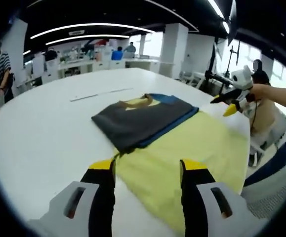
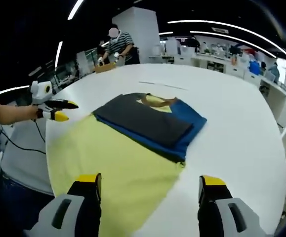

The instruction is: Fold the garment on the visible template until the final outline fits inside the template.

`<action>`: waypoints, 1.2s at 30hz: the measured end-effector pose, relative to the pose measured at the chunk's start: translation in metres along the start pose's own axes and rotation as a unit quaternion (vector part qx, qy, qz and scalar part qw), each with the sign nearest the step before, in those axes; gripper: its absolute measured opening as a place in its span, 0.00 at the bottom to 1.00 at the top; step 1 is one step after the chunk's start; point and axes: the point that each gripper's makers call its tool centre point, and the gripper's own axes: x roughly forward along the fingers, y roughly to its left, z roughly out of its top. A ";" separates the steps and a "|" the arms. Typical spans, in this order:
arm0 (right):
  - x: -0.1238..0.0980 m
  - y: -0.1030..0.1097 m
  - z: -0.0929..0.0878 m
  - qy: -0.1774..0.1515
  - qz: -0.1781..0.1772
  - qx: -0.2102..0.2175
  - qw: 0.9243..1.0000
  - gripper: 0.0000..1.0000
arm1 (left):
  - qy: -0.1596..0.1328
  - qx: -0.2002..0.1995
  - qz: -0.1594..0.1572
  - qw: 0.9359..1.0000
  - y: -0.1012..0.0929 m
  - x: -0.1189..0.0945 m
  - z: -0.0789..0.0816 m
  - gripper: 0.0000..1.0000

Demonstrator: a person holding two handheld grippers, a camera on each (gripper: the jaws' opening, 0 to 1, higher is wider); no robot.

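Both tongs wide and empty from where I sit. Left gripper (image 1: 147,170) hovers over the near edge of the yellow template (image 1: 182,153), jaws apart, nothing between them. Right gripper (image 2: 152,185) likewise, jaws spread wide above the template's near end. In the left gripper view the right one shows at the far side, held in a person's hand (image 1: 266,91) — its yellow tips look parted, clear of the cloth.

The garment (image 2: 150,123) sits folded at the template's far end on the white table (image 2: 241,128): dark grey panel on top, blue layer under it, a yellow collar patch showing at the back.

Risks, as I judge it: the blue edge seems to run past the template on one side, so the outline may not fit yet. A one-layer pinch could peel the grey panel open. Grabbing the template along with the cloth would drag it across the table.

Can't tell where the template ends under the garment — covered. Its near corner is cut off behind my jaws.
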 end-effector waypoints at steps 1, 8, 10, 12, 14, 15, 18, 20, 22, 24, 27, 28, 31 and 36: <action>-0.002 0.004 -0.001 0.002 0.005 -0.006 1.000 0.80 | 0.008 0.008 -0.014 1.000 -0.008 -0.003 -0.003 0.51; -0.023 0.038 -0.010 0.008 0.048 -0.029 0.998 0.81 | 0.027 0.026 -0.054 0.998 -0.035 -0.018 -0.020 0.55; -0.027 0.046 -0.012 0.008 0.057 -0.031 0.998 0.82 | 0.036 0.028 -0.061 0.997 -0.042 -0.022 -0.027 0.55; -0.033 0.057 -0.017 0.012 0.072 -0.041 0.997 0.82 | 0.048 0.033 -0.067 0.996 -0.048 -0.025 -0.034 0.54; -0.035 0.063 -0.022 0.021 0.081 -0.048 0.995 0.81 | 0.051 0.032 -0.074 0.995 -0.054 -0.030 -0.037 0.54; -0.037 0.066 -0.025 0.025 0.083 -0.051 0.995 0.80 | 0.053 0.032 -0.079 0.995 -0.057 -0.032 -0.039 0.54; -0.041 0.074 -0.036 0.040 0.092 -0.066 0.993 0.77 | 0.070 0.048 -0.090 0.992 -0.068 -0.040 -0.048 0.52; -0.043 0.078 -0.042 0.047 0.097 -0.072 0.992 0.75 | 0.079 0.060 -0.093 0.991 -0.071 -0.044 -0.053 0.51; -0.046 0.082 -0.048 0.054 0.102 -0.076 0.990 0.72 | 0.088 0.068 -0.096 0.989 -0.074 -0.047 -0.058 0.49; -0.048 0.086 -0.054 0.060 0.106 -0.081 0.989 0.69 | 0.098 0.079 -0.102 0.987 -0.078 -0.051 -0.064 0.48; -0.051 0.092 -0.063 0.069 0.116 -0.097 0.986 0.64 | 0.111 0.092 -0.108 0.984 -0.082 -0.055 -0.071 0.44; -0.051 0.094 -0.067 0.071 0.119 -0.105 0.985 0.62 | 0.113 0.095 -0.109 0.983 -0.083 -0.056 -0.073 0.43; -0.051 0.099 -0.076 0.081 0.125 -0.119 0.982 0.53 | 0.124 0.105 -0.115 0.980 -0.087 -0.058 -0.081 0.40; -0.051 0.102 -0.091 0.102 0.128 -0.148 0.975 0.44 | 0.142 0.125 -0.119 0.975 -0.088 -0.060 -0.091 0.35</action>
